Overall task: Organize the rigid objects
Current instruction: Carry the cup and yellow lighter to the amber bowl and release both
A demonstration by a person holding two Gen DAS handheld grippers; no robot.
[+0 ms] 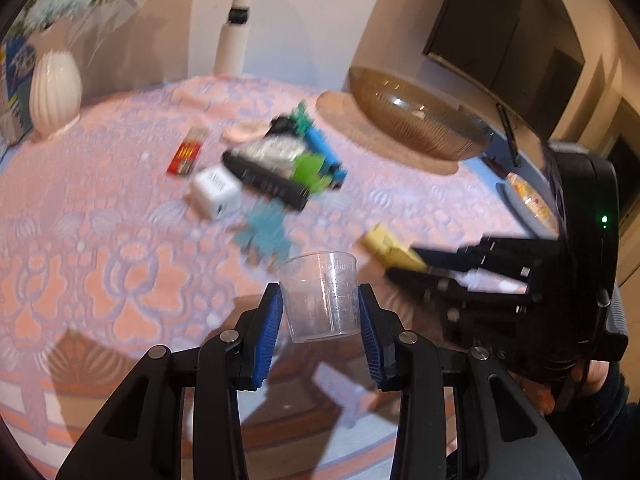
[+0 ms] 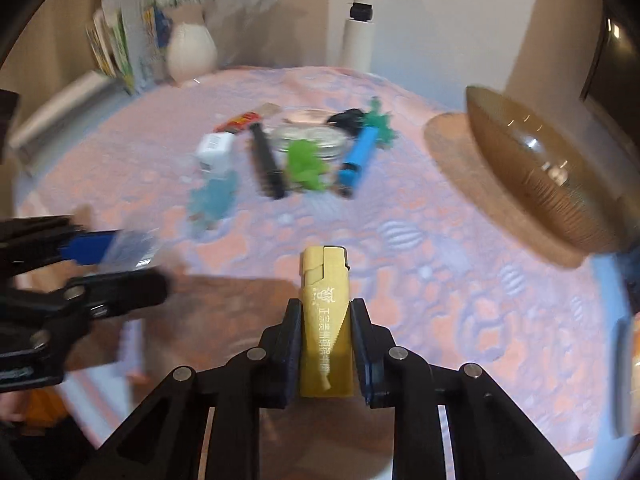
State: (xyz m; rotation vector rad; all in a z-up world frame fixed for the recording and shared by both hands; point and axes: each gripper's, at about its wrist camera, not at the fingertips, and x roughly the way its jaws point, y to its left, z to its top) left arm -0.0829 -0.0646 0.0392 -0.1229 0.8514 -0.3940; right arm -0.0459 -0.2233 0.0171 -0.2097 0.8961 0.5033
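Your left gripper [image 1: 320,312] is matte black plastic linkage with ribbed blue pads [image 1: 269,336] and round silver pivot pins. Your right gripper [image 2: 325,340] looks the same, but its pads are darker navy. Its housing has 1 green LED [image 1: 604,219].

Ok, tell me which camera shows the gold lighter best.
The right wrist view: the gold lighter fills the centre, sharp, clamped in the right gripper, its printed side legible. The left wrist view shows only its blurred yellow tip sticking out of that gripper.
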